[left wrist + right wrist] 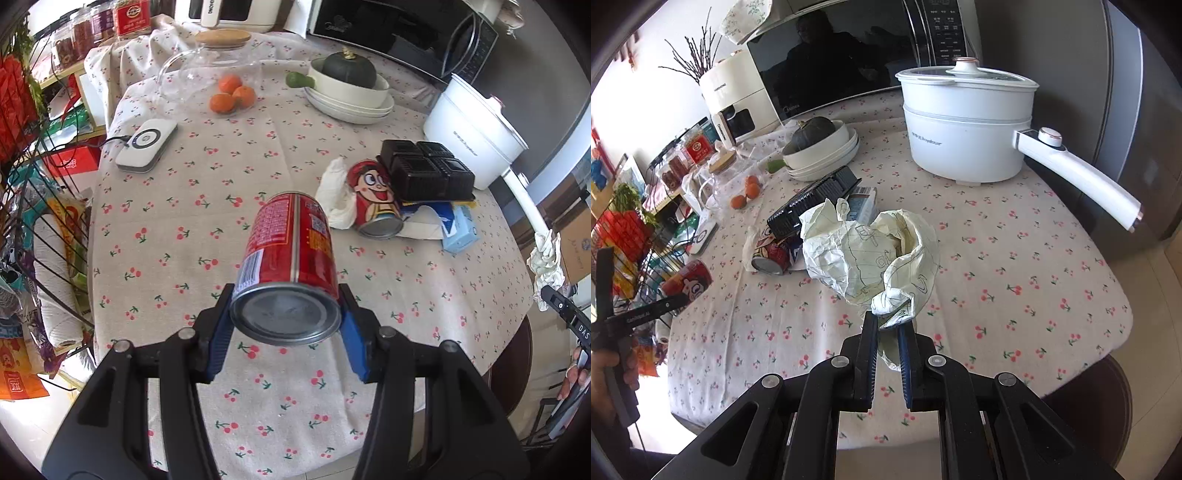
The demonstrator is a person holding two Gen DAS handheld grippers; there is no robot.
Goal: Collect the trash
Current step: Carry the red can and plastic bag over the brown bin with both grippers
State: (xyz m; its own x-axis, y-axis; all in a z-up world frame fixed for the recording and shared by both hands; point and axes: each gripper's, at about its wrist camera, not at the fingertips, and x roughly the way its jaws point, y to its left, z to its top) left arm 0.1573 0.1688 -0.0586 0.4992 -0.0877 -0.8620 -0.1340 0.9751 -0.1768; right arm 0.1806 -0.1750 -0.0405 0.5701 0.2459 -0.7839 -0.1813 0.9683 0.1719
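Note:
My left gripper (286, 314) is shut on a red drink can (291, 254) and holds it above the table, its base toward the camera. The same can (689, 280) shows at the left of the right wrist view. My right gripper (888, 326) is shut on a crumpled sheet of paper (871, 254) and holds it above the table. It also shows at the right edge of the left wrist view (546, 266). A pile of trash lies mid-table: a second red cartoon can (376, 203) on its side, a white tissue (334, 192), a black plastic tray (424, 170) and a blue carton (460, 229).
The table (221, 221) has a cherry-print cloth. It carries a white electric pot (967, 125) with a long handle, a bowl with a green squash (349, 79), oranges (232, 94), a glass jug (207, 70) and a white charger pad (147, 144). A wire rack (37, 206) stands at the left.

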